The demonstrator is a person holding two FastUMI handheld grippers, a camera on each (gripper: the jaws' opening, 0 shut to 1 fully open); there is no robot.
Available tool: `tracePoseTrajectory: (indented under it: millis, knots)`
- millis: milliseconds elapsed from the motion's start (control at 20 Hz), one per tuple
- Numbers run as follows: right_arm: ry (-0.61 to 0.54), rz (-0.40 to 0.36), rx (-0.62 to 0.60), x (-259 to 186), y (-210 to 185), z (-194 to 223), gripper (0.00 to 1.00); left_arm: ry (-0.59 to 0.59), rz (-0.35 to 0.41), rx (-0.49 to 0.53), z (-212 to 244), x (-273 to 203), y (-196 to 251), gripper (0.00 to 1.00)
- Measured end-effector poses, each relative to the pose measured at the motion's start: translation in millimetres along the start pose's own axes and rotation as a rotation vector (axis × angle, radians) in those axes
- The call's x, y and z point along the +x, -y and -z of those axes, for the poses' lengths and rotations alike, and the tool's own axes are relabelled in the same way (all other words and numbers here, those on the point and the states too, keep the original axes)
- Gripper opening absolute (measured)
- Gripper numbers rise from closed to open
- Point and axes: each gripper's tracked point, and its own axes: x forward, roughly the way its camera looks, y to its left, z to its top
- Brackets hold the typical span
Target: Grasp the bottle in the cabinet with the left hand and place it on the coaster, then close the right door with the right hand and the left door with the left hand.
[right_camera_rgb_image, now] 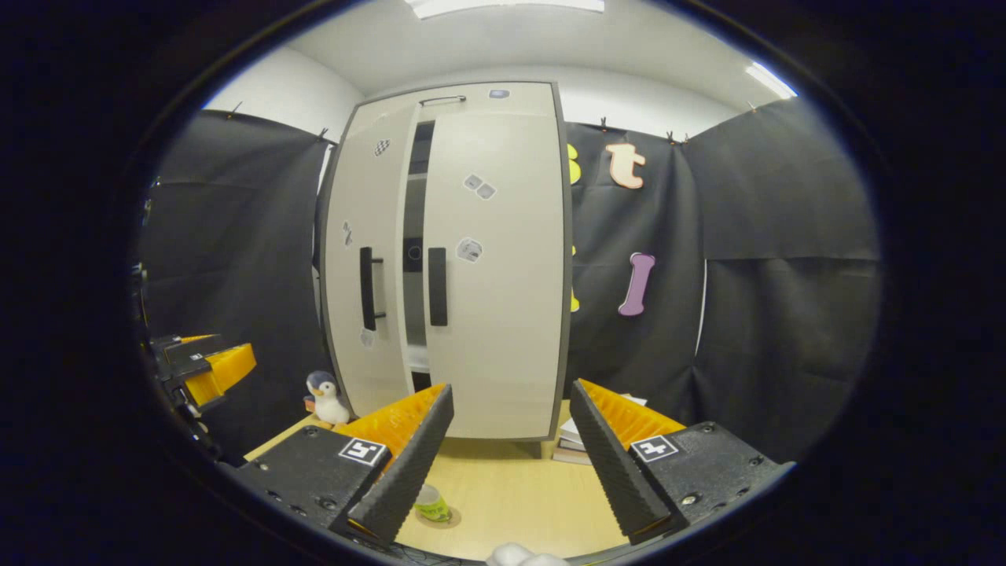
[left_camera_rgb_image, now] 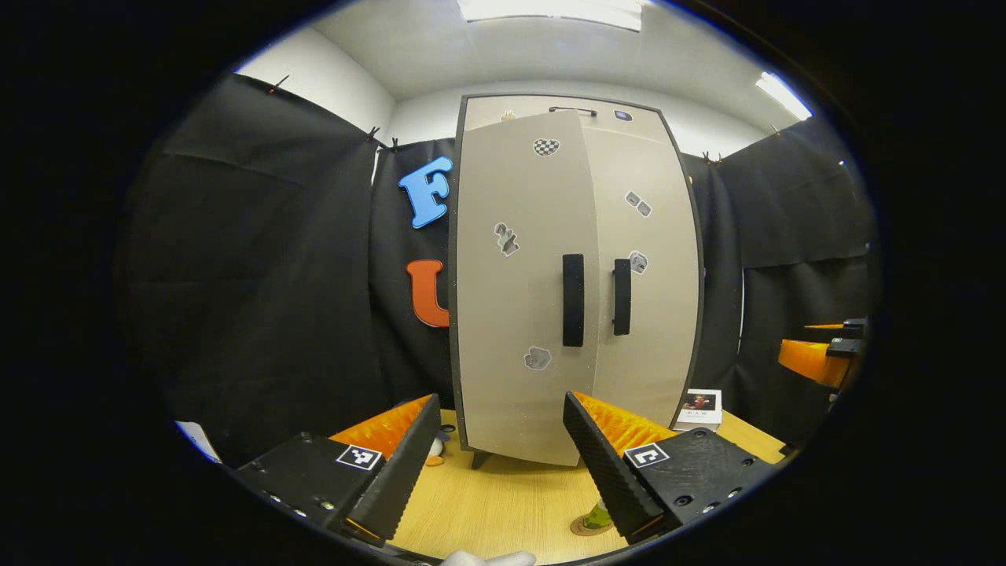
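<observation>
The cabinet (left_camera_rgb_image: 578,283) stands upright on the table (left_camera_rgb_image: 511,503), against the black cloth wall. In the right gripper view the right door (right_camera_rgb_image: 495,267) lies flush with the cabinet frame, while the left door (right_camera_rgb_image: 365,259) stands slightly ajar, leaving a dark vertical gap between the two through which shelves show. In the left gripper view the left door (left_camera_rgb_image: 523,291) sits forward of the right door (left_camera_rgb_image: 644,267), its edge overlapping it. The left gripper (left_camera_rgb_image: 499,456) is held in front of the cabinet, jaws spread wide, grasping nothing. The right gripper (right_camera_rgb_image: 511,448) is likewise spread wide and empty, facing the right door. The bottle (right_camera_rgb_image: 431,503) stands on the coaster (right_camera_rgb_image: 444,519) on the table, near the front edge, partly hidden behind a finger in both views; in the left gripper view it shows at the lower right (left_camera_rgb_image: 597,517). A toy penguin (right_camera_rgb_image: 324,399) stands on the table left of the cabinet. Books (right_camera_rgb_image: 574,444) lie stacked at the cabinet's right.
</observation>
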Motion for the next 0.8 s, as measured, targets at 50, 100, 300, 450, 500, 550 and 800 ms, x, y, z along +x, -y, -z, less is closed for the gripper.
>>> tracePoseTrajectory:
  millis: [50,100,300,450,500,550,800]
  knots:
    - [0.002,0.002,0.000,-0.3,0.1,0.1,0.94,-0.002,0.003,0.000,0.7,1.1,0.2,0.96]
    - [0.003,0.004,0.002,-0.7,-0.3,-1.3,0.98,-0.004,0.004,0.004,1.5,0.9,1.3,0.96]
    - [0.009,0.012,0.008,-1.9,-0.9,-3.5,0.98,-0.005,0.013,0.015,1.8,3.2,3.1,0.96]
    - [0.011,0.012,0.003,-1.4,-1.1,-3.6,0.98,-0.009,0.019,0.006,2.4,5.2,4.3,0.96]
    - [0.012,0.013,0.001,-1.4,-0.7,-3.4,0.98,-0.007,0.023,0.003,1.5,4.8,5.5,0.96]
    - [0.012,0.014,0.000,-1.0,-0.7,-3.5,0.98,-0.008,0.025,0.001,1.5,5.4,5.7,0.96]
    - [0.011,0.013,0.004,-0.1,-1.2,-2.7,0.98,-0.012,0.024,0.005,3.1,5.8,5.5,0.96]
